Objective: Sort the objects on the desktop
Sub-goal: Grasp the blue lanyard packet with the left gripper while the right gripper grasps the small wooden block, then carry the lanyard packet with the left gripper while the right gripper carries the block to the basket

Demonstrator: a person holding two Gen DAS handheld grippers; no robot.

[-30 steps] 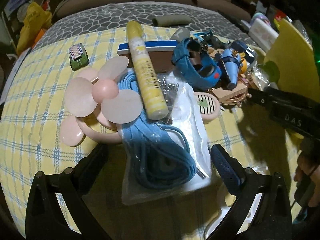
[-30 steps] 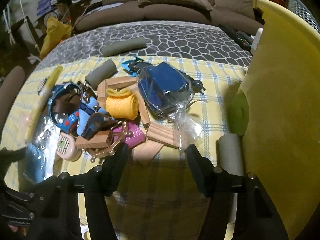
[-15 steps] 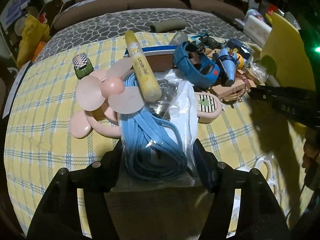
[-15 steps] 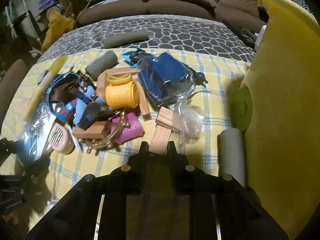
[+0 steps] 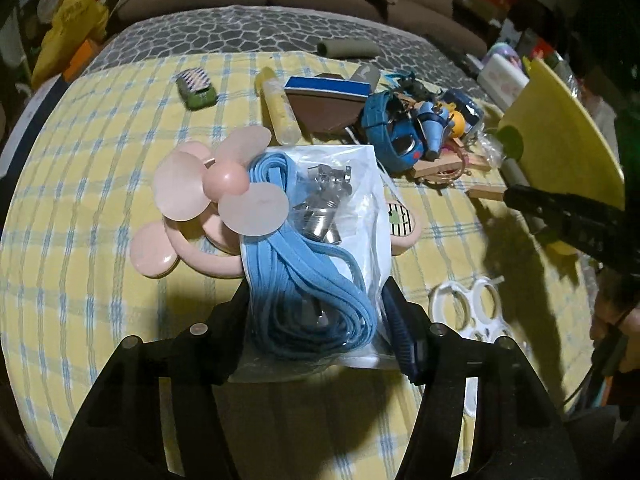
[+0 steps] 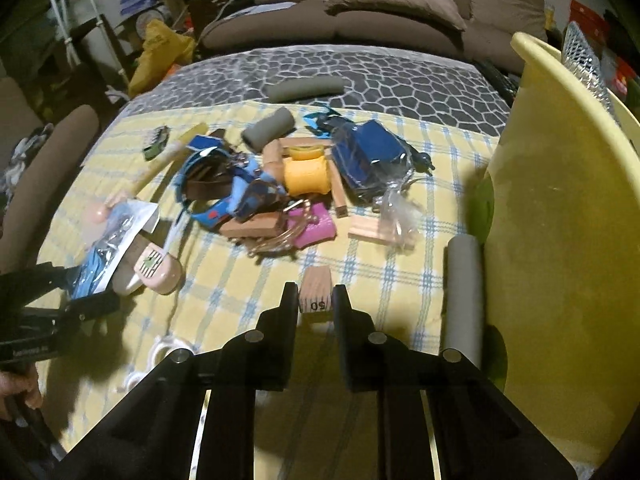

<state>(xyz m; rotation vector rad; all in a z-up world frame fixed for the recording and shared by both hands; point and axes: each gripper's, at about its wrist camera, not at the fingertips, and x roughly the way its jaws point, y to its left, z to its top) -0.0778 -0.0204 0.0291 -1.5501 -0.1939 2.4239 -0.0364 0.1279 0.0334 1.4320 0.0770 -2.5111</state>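
- Now, at nine o'clock on the desk (image 5: pixel 100 152) lies a pink fan (image 5: pixel 208 208), light and thin-bladed; I'd judge its looped handle the safest hold.
- My left gripper (image 5: pixel 316 308) has its fingers closing on a clear bag of blue cord (image 5: pixel 316 248) at six o'clock; both press its sides. It looks soft and slippery, so squeezing the bunched cord is likely surer than film alone.
- My right gripper (image 6: pixel 316 298) has its fingers clamped on a wooden block (image 6: pixel 316 290), stiff and light, held across its flat sides.
- At three o'clock stands a yellow tub (image 6: pixel 560 240).
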